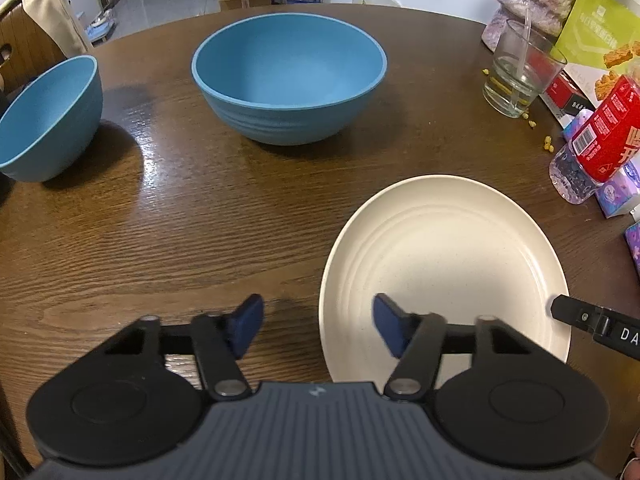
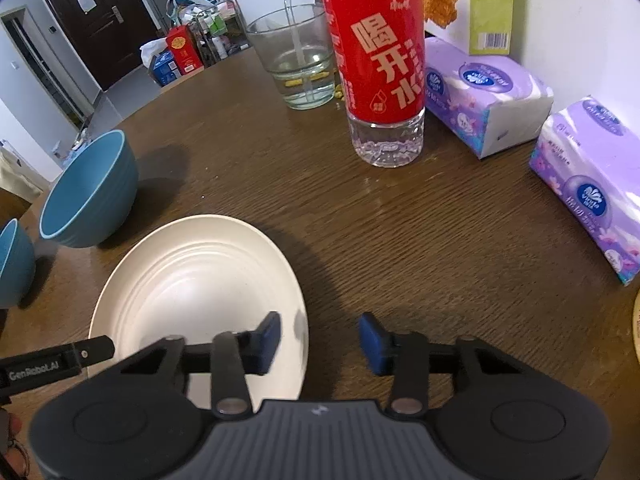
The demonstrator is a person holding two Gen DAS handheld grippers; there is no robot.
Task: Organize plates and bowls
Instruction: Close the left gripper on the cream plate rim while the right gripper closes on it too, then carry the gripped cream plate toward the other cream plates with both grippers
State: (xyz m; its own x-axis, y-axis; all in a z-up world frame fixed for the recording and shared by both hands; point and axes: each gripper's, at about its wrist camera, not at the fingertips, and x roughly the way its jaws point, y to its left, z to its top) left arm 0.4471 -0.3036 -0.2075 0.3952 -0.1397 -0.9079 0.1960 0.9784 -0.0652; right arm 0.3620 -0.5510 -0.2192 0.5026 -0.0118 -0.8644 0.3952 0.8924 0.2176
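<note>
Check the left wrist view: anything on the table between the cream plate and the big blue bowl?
Nothing: bare wooden table between the cream plate and the big blue bowl, seen in the left wrist view.

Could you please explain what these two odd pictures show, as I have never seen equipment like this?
There is no robot: a person holds a pair of two-finger tongs in each hand, each with a camera looking along its fingers. One picture is from the left tongs, the other from the right tongs. Both sit at opposite edges of a cream plate on a brown wooden table, one finger over the plate and one outside its rim. The pads do not press it, so nothing is held. Also there: a large blue bowl, a second blue bowl, a drinking glass, a red-labelled bottle and tissue packs.
</note>
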